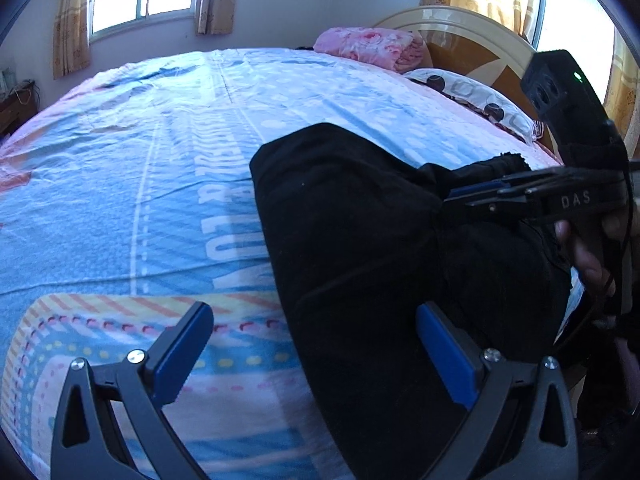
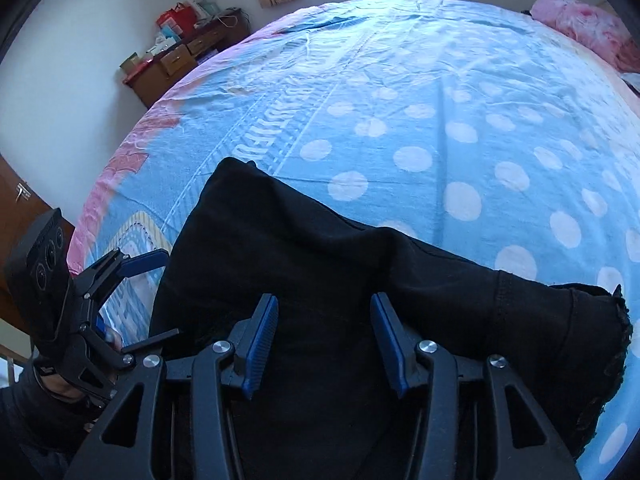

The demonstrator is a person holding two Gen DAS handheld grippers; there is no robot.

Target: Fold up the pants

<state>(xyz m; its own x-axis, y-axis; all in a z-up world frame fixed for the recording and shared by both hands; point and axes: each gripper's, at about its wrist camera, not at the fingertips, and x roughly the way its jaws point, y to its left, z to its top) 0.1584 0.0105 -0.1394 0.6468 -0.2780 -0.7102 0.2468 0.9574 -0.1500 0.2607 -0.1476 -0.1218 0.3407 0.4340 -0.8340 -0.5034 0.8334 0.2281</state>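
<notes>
Black pants (image 1: 352, 220) lie partly folded on the blue dotted bedsheet (image 1: 120, 200), with a frayed hem (image 2: 616, 320) at the right in the right wrist view. My left gripper (image 1: 316, 354) is wide open at the pants' left edge, one blue pad over the sheet and the other over the black cloth. From the right wrist view it (image 2: 120, 296) shows at the left. My right gripper (image 2: 325, 340) hovers over the pants (image 2: 320, 248), jaws apart, cloth showing below the gap with no fold pinched. It (image 1: 460, 196) enters from the right in the left wrist view, held by a hand (image 1: 588, 256).
A pink quilt (image 1: 372, 46) and a patterned pillow (image 1: 472, 96) lie by the wooden headboard (image 1: 460, 32). A cluttered wooden dresser (image 2: 180, 60) stands against the far wall. The sheet (image 2: 440, 120) stretches wide beyond the pants.
</notes>
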